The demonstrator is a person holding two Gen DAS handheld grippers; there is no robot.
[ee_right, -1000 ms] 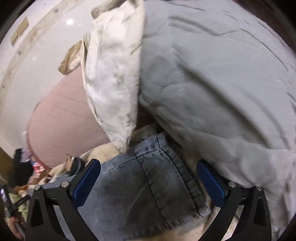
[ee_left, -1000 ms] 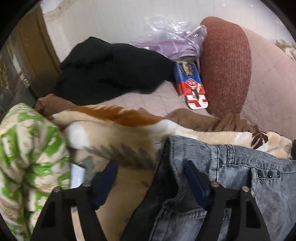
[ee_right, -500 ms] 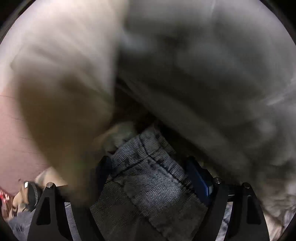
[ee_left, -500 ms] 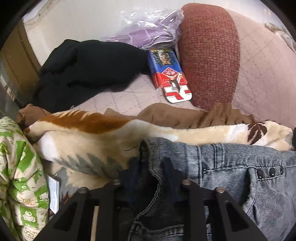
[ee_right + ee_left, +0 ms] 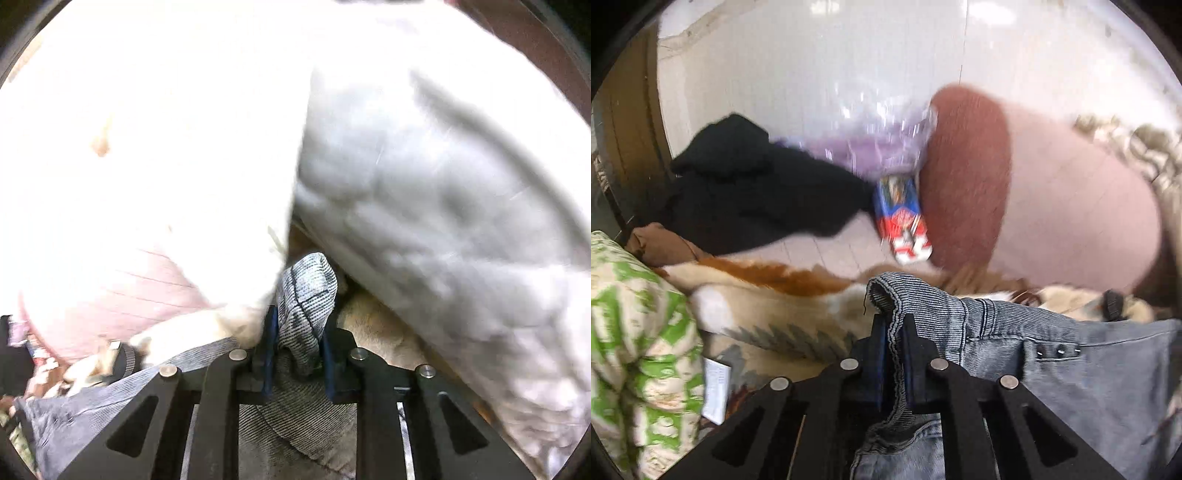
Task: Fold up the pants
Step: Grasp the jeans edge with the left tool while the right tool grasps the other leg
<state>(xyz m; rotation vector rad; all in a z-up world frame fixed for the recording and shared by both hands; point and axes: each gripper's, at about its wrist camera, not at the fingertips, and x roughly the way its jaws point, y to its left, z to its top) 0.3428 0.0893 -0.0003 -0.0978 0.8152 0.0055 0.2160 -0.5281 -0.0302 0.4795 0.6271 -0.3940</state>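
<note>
Left gripper [image 5: 894, 345] jaws clamped on the waistband edge of the grey jeans [image 5: 1071, 373], fabric pinched thin between the pads. Right gripper [image 5: 298, 341] jaws closing on a bunched fold at the jeans' other corner, pads pressing it. Jeans lie across the cream patterned blanket [image 5: 783, 314] on the bed, below a white duvet [image 5: 424, 192].

Left gripper [image 5: 894, 341] clamped tight; right gripper [image 5: 300, 332] jaws closing, both tilted downward.
</note>
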